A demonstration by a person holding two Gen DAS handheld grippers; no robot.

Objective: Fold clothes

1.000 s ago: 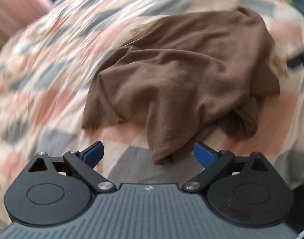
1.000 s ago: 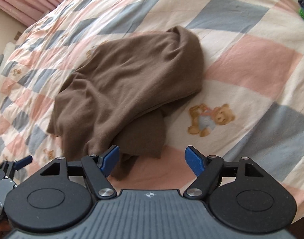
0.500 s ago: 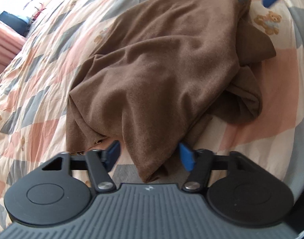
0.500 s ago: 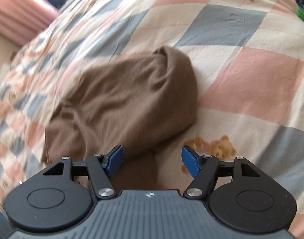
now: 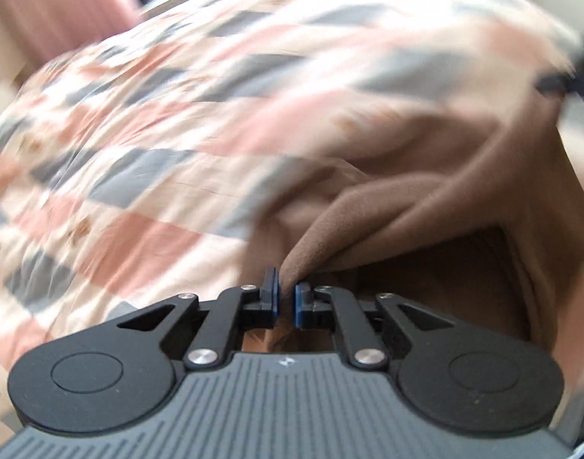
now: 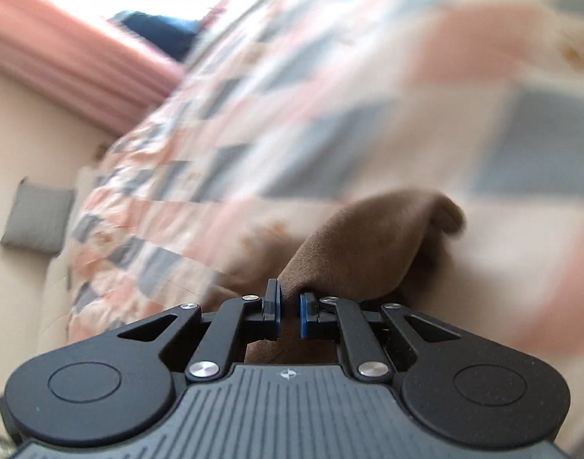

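I have the left gripper (image 5: pixel 286 294) and right gripper (image 6: pixel 290 302) each clamped on the brown garment (image 5: pixel 425 206), bunched above the checked bedspread (image 5: pixel 146 122). Next I judge: spread it flat.

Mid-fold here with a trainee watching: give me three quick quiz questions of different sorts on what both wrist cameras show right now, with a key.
1. True or false: the left gripper is open and clear of the brown garment.
2. Multiple choice: the right gripper is pinching A) the checked quilt, B) the brown garment, C) nothing.
3. Fill in: the garment lies on a checked ____ in pink, grey and white.

Key: 1 false, since its blue pads clamp a fold of the fabric; 2 B; 3 quilt.
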